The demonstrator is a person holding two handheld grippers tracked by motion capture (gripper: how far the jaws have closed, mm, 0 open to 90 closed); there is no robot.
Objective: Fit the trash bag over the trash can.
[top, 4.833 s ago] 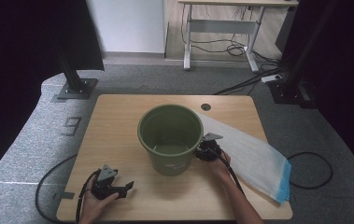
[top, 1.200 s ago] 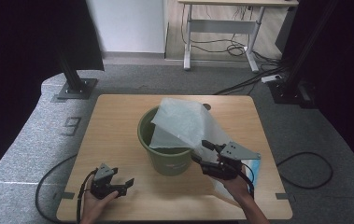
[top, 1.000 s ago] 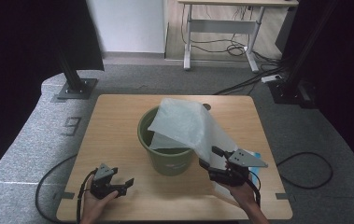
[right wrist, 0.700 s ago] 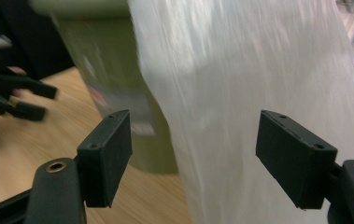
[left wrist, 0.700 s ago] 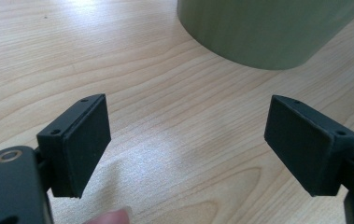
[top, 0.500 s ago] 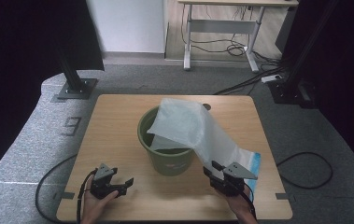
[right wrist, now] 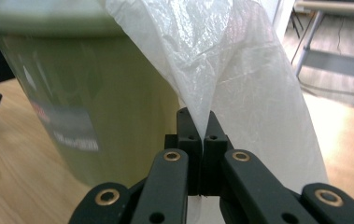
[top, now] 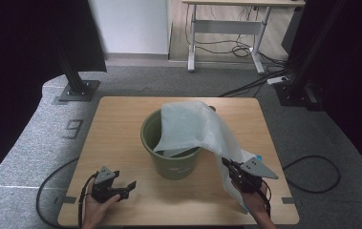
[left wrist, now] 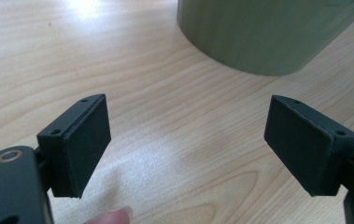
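High view: white plastic bag [top: 195, 129] draped over the far-right rim of the green bin [top: 171, 148] mid-bench [top: 121, 114], its tail running down to the right gripper [top: 228, 167], whose jaws have just been closing on it, likely to pull it open for lining. Left gripper view: left gripper [left wrist: 186, 140] wide, nothing in it, parked low beside the bin wall [left wrist: 268, 32]. Right gripper view: gripper [right wrist: 201, 130] pinching a bag fold [right wrist: 202, 74], which the high view can't confirm.

Bag [top: 202, 131]: thin, translucent white plastic, crinkled. Draped over right side of bin rim, trailing down toward front right desk edge, lower part pinched to a fold. Bin [top: 171, 160]: olive green, round, upright at desk centre, label on front wall, mouth half covered
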